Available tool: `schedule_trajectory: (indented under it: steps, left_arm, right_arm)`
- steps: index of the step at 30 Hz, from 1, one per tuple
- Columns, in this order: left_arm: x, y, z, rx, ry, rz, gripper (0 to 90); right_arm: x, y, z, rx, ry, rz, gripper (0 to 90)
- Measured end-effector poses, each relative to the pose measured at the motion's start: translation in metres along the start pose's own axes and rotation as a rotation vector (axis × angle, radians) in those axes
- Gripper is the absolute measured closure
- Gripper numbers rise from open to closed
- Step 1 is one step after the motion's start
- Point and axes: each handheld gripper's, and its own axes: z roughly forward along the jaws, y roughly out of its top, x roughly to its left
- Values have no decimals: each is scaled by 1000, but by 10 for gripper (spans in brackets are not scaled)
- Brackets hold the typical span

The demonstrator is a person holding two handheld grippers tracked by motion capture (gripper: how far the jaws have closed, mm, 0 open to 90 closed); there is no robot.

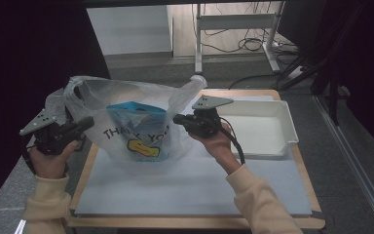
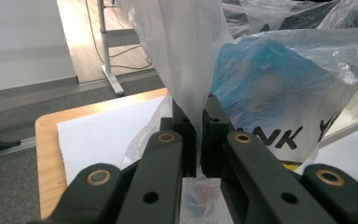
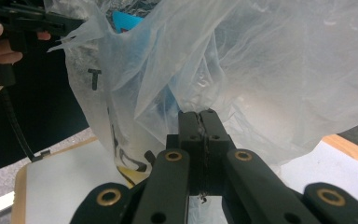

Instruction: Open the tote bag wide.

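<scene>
The bag (image 1: 136,122) stands on the bench (image 1: 195,195) at centre-left, a blue pack (image 1: 137,117) inside it. The left claw (image 1: 85,123) pinches the film at the bag's nine o'clock side; the right claw (image 1: 177,118) pinches it at the three o'clock side, just below the loose handle (image 1: 195,83).

The likely trouble is the thin film — pulled apart too hard, it could stretch or tear at either pinch, or slide out of a claw, since only a narrow fold sits between the jaws. If lifted unevenly, the pack might tip the bag over.

The left gripper view shows a single fold of film (image 2: 193,93) clamped between nearly closed jaws. The right gripper view shows its jaws pressed together on a crease (image 3: 205,105). The high view shows the tray (image 1: 263,126) at three o'clock.
</scene>
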Motion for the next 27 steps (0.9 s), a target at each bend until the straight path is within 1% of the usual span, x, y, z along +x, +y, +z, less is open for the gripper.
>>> schedule_trajectory:
  steps: [2,3,5,6,7,17,18,19,24,27]
  left_arm:
    - [0,0,0,0,1,0,875]
    - [0,0,-1,1,1,0,878]
    - [0,0,-1,1,2,1,880]
    - [0,-1,-1,1,2,-2,882]
    - [0,-1,-2,0,2,-2,884]
    - [0,-3,-4,7,4,-2,887]
    - [1,-4,-5,6,3,2,887]
    - [1,-4,-5,6,3,2,887]
    - [2,-6,-9,18,6,-3,891]
    - [2,-5,-11,11,5,-5,894]
  right_arm:
    - [1,0,-1,-1,3,-6,890]
    - [2,1,-5,-12,-12,-24,891]
    - [3,1,-7,-14,-17,-28,891]
    - [3,1,-10,-27,-22,-39,891]
    - [4,1,-12,-28,-26,-44,891]
    - [4,-9,-17,-42,-54,-52,892]
    - [5,-11,-19,-60,-71,-68,892]
    - [6,-11,-20,-63,-75,-72,892]
    - [6,-14,-21,-62,-71,-66,892]
    - [4,-19,-22,-46,-78,-46,893]
